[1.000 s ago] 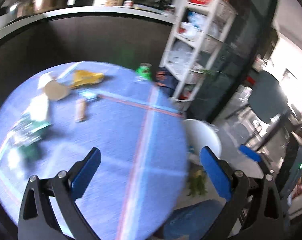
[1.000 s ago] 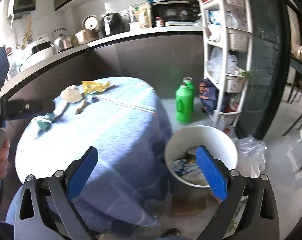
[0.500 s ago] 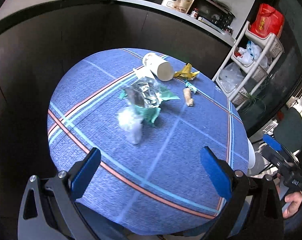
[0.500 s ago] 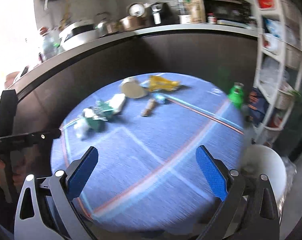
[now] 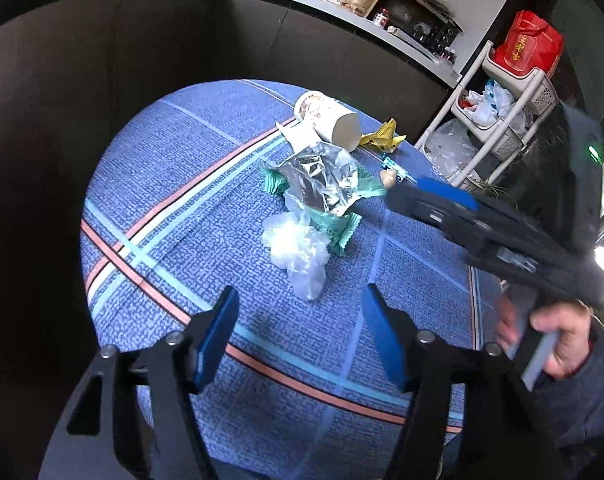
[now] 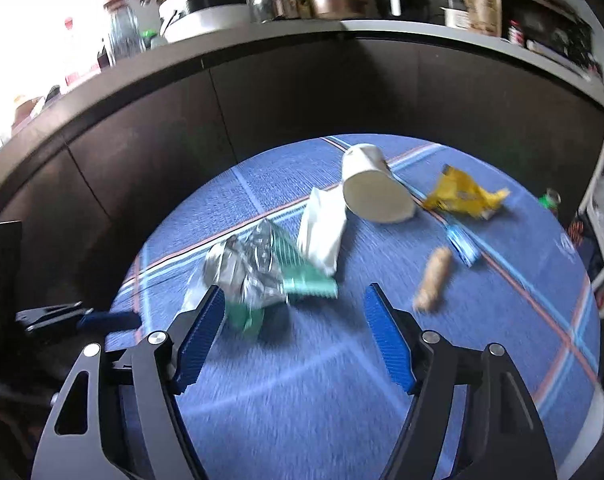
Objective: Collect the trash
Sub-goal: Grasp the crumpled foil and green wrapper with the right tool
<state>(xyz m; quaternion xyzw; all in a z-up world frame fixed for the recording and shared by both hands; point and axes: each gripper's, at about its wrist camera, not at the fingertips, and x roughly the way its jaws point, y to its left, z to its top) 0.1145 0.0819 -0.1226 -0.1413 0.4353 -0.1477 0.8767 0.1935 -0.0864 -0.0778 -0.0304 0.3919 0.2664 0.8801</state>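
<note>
Trash lies on a round table with a blue cloth (image 5: 182, 216) (image 6: 341, 400). A crumpled clear plastic bag (image 5: 298, 248) lies just ahead of my open, empty left gripper (image 5: 298, 336). Behind it are a silver and green foil wrapper (image 5: 321, 184) (image 6: 258, 268), a tipped paper cup (image 5: 325, 120) (image 6: 373, 192), a white napkin (image 6: 321, 228), a yellow wrapper (image 5: 381, 138) (image 6: 461, 196), a small blue wrapper (image 6: 461, 244) and a tan piece (image 6: 433, 276). My right gripper (image 6: 294, 336) is open and empty, just short of the foil wrapper; it also shows in the left wrist view (image 5: 441, 200).
A dark curved counter wall (image 6: 302, 88) with kitchen appliances on top rings the table's far side. A white shelf rack (image 5: 501, 120) with bags and a red bag stands to the right. A green bottle (image 6: 549, 198) stands on the floor beyond the table.
Both grippers have swung from the bin side toward the table and come closer to the trash pile. The right gripper now reaches in over the table beside the foil wrapper.
</note>
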